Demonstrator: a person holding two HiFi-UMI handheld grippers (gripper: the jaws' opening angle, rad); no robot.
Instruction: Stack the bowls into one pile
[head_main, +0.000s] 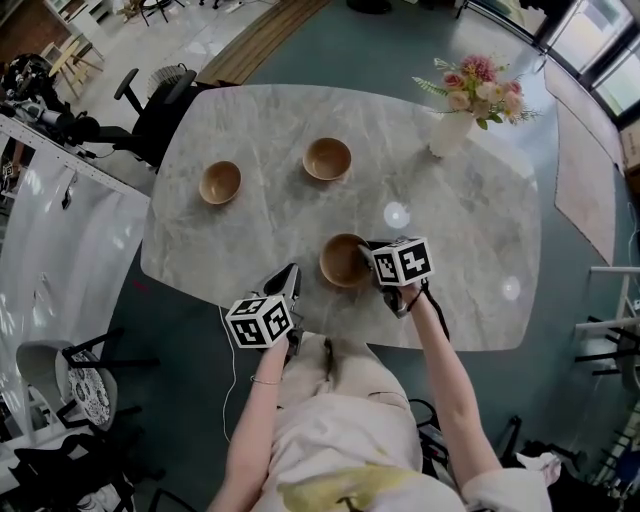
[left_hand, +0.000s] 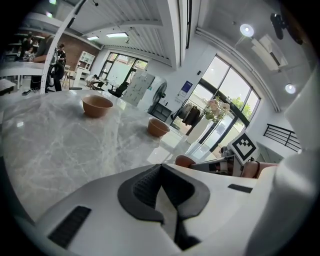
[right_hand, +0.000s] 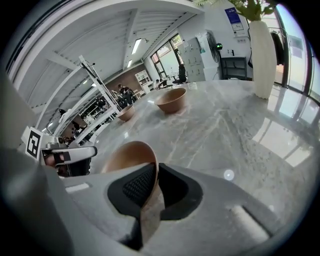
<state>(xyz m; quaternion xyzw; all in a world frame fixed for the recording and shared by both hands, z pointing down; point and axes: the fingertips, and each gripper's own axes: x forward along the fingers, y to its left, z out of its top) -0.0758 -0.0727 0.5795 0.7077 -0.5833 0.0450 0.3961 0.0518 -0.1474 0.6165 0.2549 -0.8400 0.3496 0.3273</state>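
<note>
Near bowl: lower centre of frame, near the table edge; likely stiff, light and smooth, so take it at the rim.
Right gripper: clamped on your near bowl's rim.
Left gripper: jaws together, empty.
Left bowl, middle bowl: upper centre, apart.

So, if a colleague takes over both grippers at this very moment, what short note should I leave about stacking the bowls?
Right gripper: jaws shut on the rim of the nearest round brown wooden bowl, which appears to rest on the grey marble table near the person's edge.
Left gripper: jaws shut, empty, beside that bowl at the near edge.
Second brown bowl and third brown bowl: upright, apart, farther across the table.
Done: one bowl gripped; nothing stacked.
Left: probably set the gripped bowl into another, then add the last one.
</note>
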